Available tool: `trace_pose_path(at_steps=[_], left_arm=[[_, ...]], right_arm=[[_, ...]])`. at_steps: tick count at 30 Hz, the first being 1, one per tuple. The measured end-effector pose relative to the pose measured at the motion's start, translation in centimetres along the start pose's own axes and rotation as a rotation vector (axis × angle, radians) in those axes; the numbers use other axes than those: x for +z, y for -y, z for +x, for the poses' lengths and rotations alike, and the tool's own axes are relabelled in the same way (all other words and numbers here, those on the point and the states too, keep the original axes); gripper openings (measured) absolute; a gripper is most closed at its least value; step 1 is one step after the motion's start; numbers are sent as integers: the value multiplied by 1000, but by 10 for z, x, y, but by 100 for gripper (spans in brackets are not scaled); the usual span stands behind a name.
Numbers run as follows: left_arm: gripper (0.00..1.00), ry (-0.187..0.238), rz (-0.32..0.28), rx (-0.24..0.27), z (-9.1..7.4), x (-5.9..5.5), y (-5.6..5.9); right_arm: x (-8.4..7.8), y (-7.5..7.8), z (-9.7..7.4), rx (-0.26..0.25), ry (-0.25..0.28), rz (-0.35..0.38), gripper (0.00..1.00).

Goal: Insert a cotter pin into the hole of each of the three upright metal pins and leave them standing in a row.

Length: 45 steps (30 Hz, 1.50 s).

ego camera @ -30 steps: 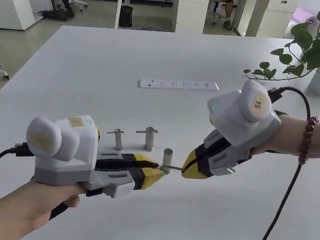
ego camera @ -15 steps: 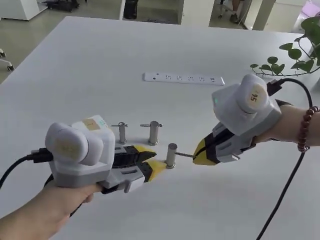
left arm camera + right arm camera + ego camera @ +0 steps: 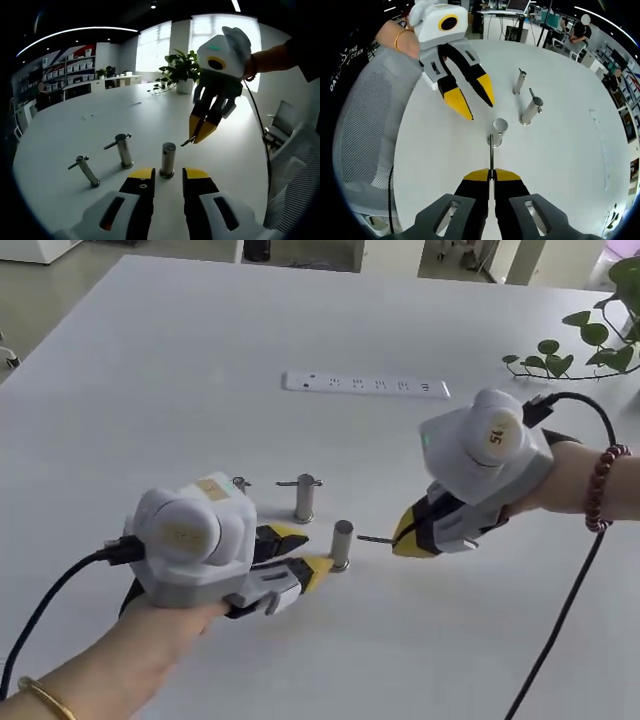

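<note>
Three short, silver-grey metal pins stand upright in a slightly bent row on the white table (image 3: 200, 360), each a plain cylinder on a small flared foot. The nearest pin (image 3: 342, 545) is bare, with a flat round top and nothing through it. The middle pin (image 3: 304, 502) and the far pin (image 3: 86, 170) each carry a thin wire crosspiece through the shaft just under the top, sticking out on both sides. In the head view the far pin is mostly hidden behind the left gripper (image 3: 312, 548). That gripper lies low over the table with its yellow-tipped jaws spread apart, one on each side of the nearest pin's foot and gripping nothing. Opposite it, the right gripper (image 3: 491, 174) has its jaws pinched together on the tail of a cotter pin (image 3: 491, 152) — a slim, straight, dark wire that points level at the upper part of the nearest pin. The wire's free tip sits just beside the shaft. It seems to stop a hair short in the left gripper view, though from the right gripper view I cannot tell whether it touches. Well behind the pins a white power strip (image 3: 365, 385) lies flat, and a leafy green plant (image 3: 590, 335) trails in at the table's far right corner.
</note>
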State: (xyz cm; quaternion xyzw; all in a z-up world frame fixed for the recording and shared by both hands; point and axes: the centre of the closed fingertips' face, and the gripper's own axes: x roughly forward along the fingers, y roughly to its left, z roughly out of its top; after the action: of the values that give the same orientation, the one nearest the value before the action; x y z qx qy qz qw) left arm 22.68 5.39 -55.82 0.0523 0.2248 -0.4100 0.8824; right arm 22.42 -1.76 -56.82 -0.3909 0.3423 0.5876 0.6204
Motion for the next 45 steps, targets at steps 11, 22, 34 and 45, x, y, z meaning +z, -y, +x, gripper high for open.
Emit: trace_pose_path(at_steps=[11, 22, 34, 45], left_arm=[[14, 2, 13, -29, 19, 4, 2], [13, -5, 25, -51, 32, 8, 1], [12, -6, -13, -70, 36, 6, 1], [13, 7, -105, -67, 38, 4, 0]], right_arm=[[-1, 10, 6, -3, -10, -13, 0], [5, 10, 5, 9, -4, -25, 0], [12, 13, 8, 9, -14, -52, 0], [22, 12, 12, 14, -17, -48, 0]])
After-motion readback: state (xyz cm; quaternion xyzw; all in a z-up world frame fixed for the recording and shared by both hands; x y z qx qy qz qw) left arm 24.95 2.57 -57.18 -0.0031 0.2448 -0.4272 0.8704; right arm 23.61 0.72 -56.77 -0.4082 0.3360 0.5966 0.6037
